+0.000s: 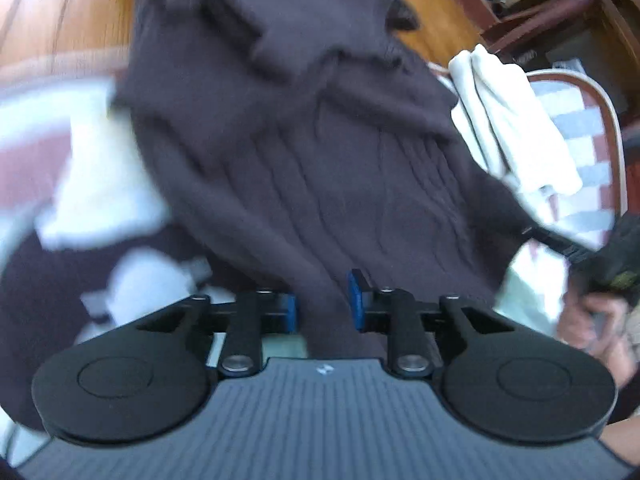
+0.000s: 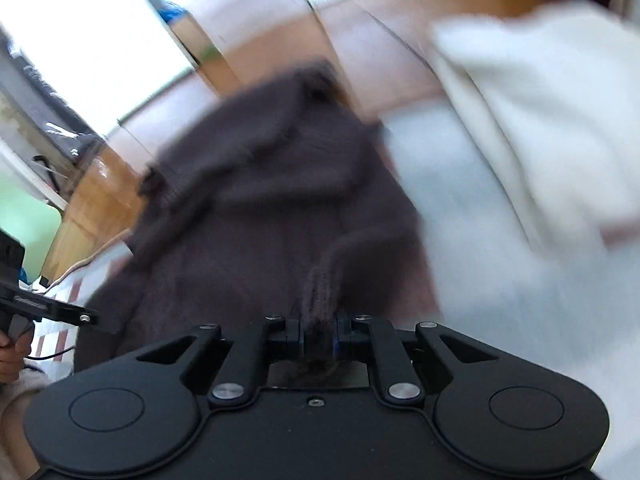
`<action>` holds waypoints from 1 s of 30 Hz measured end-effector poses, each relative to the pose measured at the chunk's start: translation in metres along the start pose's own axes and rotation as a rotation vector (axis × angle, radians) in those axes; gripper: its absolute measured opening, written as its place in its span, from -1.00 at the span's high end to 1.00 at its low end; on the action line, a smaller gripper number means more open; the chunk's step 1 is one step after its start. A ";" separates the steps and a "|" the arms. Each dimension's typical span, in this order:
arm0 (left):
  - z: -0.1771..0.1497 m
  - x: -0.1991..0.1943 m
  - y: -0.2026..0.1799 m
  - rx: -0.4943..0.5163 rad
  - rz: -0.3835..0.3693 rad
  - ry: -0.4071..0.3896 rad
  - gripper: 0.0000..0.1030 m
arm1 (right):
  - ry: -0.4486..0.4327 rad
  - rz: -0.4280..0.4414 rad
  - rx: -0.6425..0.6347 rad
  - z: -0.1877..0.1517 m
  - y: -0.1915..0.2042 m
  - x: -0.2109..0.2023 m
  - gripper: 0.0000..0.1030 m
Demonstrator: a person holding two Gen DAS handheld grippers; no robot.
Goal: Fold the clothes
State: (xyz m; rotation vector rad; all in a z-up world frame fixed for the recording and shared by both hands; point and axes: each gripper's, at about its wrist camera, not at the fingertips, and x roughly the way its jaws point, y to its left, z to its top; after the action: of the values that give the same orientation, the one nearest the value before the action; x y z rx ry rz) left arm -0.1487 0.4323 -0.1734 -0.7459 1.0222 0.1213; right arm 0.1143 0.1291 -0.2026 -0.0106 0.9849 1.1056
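Note:
A dark purple-brown knit sweater (image 1: pixel 304 152) stretches away from both grippers, blurred by motion. In the left wrist view a thick fold of it fills the gap between the blue pads (image 1: pixel 356 300) of my left gripper (image 1: pixel 322 306), which is shut on the fold. My right gripper (image 2: pixel 318 336) is shut on a ribbed edge of the sweater (image 2: pixel 256 208), its pads almost together. Each view shows the other gripper at the sweater's far side: the right gripper (image 1: pixel 560 244) at the right edge, the left gripper (image 2: pixel 52 312) at the lower left.
Folded cream-white cloth (image 1: pixel 512 120) lies on a checked red, grey and white cover (image 1: pixel 576 128) to the right of the sweater. The cream cloth (image 2: pixel 540 128) fills the right wrist view's upper right. Wooden floor (image 1: pixel 60 12), dark wooden furniture (image 1: pixel 560 8) and a hand (image 1: pixel 592 324) surround it.

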 end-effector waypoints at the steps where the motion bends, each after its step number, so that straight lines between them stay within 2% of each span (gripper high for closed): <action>1: 0.000 0.000 -0.001 0.003 -0.021 0.003 0.62 | -0.028 0.027 -0.014 0.005 0.009 -0.001 0.72; 3: 0.001 0.000 -0.003 0.008 -0.064 0.010 0.62 | -0.032 0.042 -0.055 0.011 0.022 -0.001 0.72; 5: -0.003 0.011 -0.003 -0.005 -0.069 0.063 0.32 | -0.025 0.042 -0.093 0.015 0.032 0.000 0.72; 6: -0.005 0.017 -0.001 -0.021 -0.064 0.102 0.09 | -0.015 0.033 -0.096 0.014 0.034 0.002 0.72; 7: -0.008 0.023 0.001 -0.037 -0.059 0.141 -0.01 | -0.005 0.025 -0.088 0.013 0.033 0.004 0.72; 8: -0.010 0.027 0.003 -0.049 -0.061 0.163 0.00 | 0.004 0.016 -0.075 0.012 0.031 0.005 0.72; 9: -0.012 0.031 0.005 -0.057 -0.067 0.176 0.04 | 0.003 0.013 -0.066 0.011 0.029 0.005 0.72; 10: -0.012 0.028 0.001 -0.028 -0.048 0.154 0.54 | -0.003 0.013 -0.059 0.011 0.026 0.004 0.72; 11: -0.012 0.022 -0.006 0.021 -0.017 0.113 0.91 | -0.009 0.013 -0.052 0.010 0.024 0.003 0.72; 13: -0.012 0.011 -0.019 0.118 0.047 0.030 0.91 | -0.031 0.013 -0.045 0.011 0.021 -0.001 0.72; 17: -0.013 -0.012 -0.046 0.313 0.174 -0.136 0.91 | -0.139 0.010 -0.040 0.021 0.020 -0.020 0.72; 19: -0.012 -0.025 -0.053 0.378 0.226 -0.200 0.91 | -0.187 0.010 -0.028 0.025 0.017 -0.029 0.73; 20: -0.012 -0.030 -0.053 0.379 0.224 -0.215 0.91 | -0.195 0.013 -0.014 0.027 0.015 -0.030 0.73; 21: -0.010 -0.036 -0.051 0.363 0.207 -0.220 0.91 | -0.199 0.018 0.003 0.029 0.013 -0.029 0.73; 23: 0.006 -0.045 -0.045 0.325 0.166 -0.227 0.91 | -0.163 0.095 0.073 0.045 0.005 -0.017 0.73; 25: 0.034 -0.056 -0.034 0.270 0.127 -0.258 0.91 | -0.132 0.149 0.082 0.088 0.006 0.004 0.73; 26: 0.054 -0.064 -0.026 0.238 0.111 -0.271 0.91 | -0.132 0.151 0.063 0.113 0.010 0.014 0.73; 28: 0.106 -0.072 0.007 0.109 0.059 -0.284 0.88 | -0.155 0.124 -0.001 0.176 0.024 0.033 0.73; 30: 0.151 -0.065 0.048 -0.052 -0.019 -0.278 0.49 | -0.208 0.059 -0.080 0.231 0.035 0.056 0.73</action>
State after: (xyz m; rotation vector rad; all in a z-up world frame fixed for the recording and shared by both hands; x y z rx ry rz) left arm -0.0938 0.5769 -0.0991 -0.7623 0.7499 0.2299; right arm 0.2449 0.2940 -0.0865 0.0681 0.7586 1.1747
